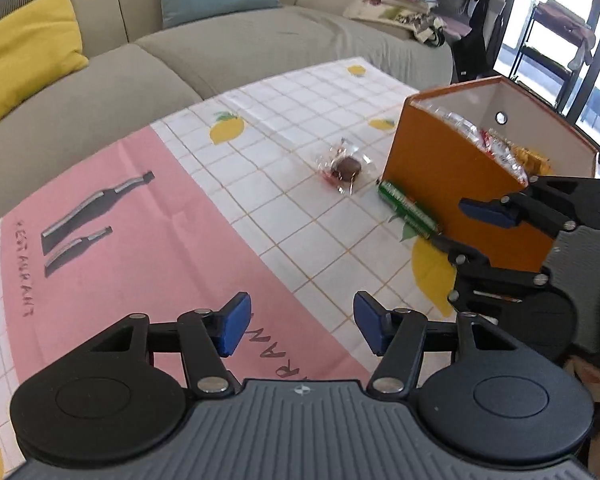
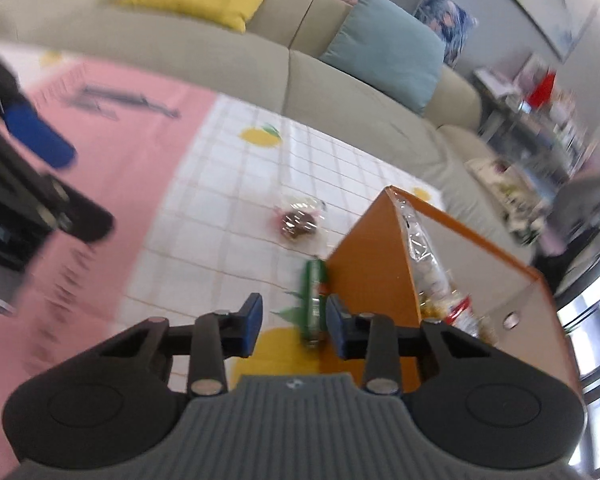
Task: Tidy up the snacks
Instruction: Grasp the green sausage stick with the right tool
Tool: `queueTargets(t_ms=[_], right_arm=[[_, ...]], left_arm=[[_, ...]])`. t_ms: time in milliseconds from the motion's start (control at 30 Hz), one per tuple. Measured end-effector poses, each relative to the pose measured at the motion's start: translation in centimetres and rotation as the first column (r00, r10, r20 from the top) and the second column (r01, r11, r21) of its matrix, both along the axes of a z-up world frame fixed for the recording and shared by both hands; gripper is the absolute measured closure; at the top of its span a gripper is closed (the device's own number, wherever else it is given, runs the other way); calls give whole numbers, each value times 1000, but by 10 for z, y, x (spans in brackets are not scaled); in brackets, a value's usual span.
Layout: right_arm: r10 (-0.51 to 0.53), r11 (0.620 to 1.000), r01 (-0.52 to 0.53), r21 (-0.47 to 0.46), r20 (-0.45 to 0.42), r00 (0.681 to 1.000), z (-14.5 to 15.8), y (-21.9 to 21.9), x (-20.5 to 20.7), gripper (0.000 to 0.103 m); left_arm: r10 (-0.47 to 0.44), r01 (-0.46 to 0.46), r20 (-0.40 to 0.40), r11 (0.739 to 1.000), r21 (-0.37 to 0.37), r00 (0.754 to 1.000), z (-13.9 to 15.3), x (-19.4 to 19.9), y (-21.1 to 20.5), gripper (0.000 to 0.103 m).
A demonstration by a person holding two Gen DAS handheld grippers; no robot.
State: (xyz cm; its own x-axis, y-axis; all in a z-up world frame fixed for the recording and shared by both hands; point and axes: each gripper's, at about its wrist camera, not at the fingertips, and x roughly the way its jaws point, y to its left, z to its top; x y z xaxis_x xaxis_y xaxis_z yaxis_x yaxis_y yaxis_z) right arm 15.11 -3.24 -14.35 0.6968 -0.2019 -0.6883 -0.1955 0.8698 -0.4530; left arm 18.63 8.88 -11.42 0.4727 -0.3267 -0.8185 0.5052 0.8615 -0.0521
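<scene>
An orange box (image 1: 452, 184) holding several wrapped snacks stands on the tablecloth at the right; it also shows in the right wrist view (image 2: 372, 276). A green snack stick (image 1: 406, 210) lies on the cloth against the box's left side. A clear-wrapped brown chocolate (image 1: 346, 166) lies further left. My left gripper (image 1: 298, 328) is open and empty above the cloth. My right gripper (image 2: 294, 324) is open, low over the near end of the green stick (image 2: 314, 300), which lies between the fingers without being held. The chocolate (image 2: 298, 222) lies beyond it.
The table wears a checked cloth with lemons and a pink panel (image 1: 140, 248). A beige sofa (image 1: 220, 48) with yellow and teal cushions curves behind the table. Shelves and clutter stand at the far right.
</scene>
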Motion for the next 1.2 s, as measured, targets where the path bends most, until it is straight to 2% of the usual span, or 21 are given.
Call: queueTargets(t_ms=[167, 333, 467, 600, 667, 767, 833, 900, 1000, 1067, 1100, 1200], right_arm=[[-37, 993, 34, -113, -23, 999, -32, -2, 22, 77], [-52, 977, 48, -209, -13, 999, -50, 1, 31, 82], [-65, 972, 53, -229, -45, 997, -62, 5, 34, 83], [-71, 973, 63, -222, -29, 997, -66, 5, 37, 85], [-75, 983, 69, -173, -34, 997, -60, 2, 36, 85], [-69, 998, 69, -4, -78, 995, -41, -5, 30, 85], [-34, 991, 48, 125, -115, 993, -28, -6, 20, 85], [-6, 977, 39, 208, -158, 987, -20, -7, 12, 85], [-1, 964, 48, 263, -177, 984, -18, -9, 10, 84], [13, 962, 30, 273, -156, 988, -16, -9, 11, 78], [22, 962, 19, 273, -146, 989, -15, -9, 14, 69], [42, 957, 1, 289, -141, 989, -11, -8, 28, 68]], left_arm=[[1, -1, -37, 1000, -1, 999, -17, 10, 2, 34], [-9, 11, -51, 1000, 21, 999, -30, 19, 2, 36], [-1, 0, -63, 1000, -3, 998, -35, 26, 6, 36], [11, -12, -72, 1000, -19, 997, -37, 30, 11, 36], [17, -19, -75, 1000, -22, 997, -38, 31, 13, 36], [31, -34, -90, 999, -27, 995, -40, 32, 17, 36], [30, -33, -96, 999, -31, 995, -42, 31, 18, 37], [24, -27, -104, 999, -31, 994, -42, 29, 18, 37], [16, -19, -112, 1000, -19, 994, -46, 25, 17, 39], [17, -18, -119, 1000, -11, 993, -48, 23, 17, 39], [16, -18, -120, 1000, -11, 993, -48, 23, 17, 40], [13, -14, -117, 1000, -14, 993, -47, 23, 16, 40]])
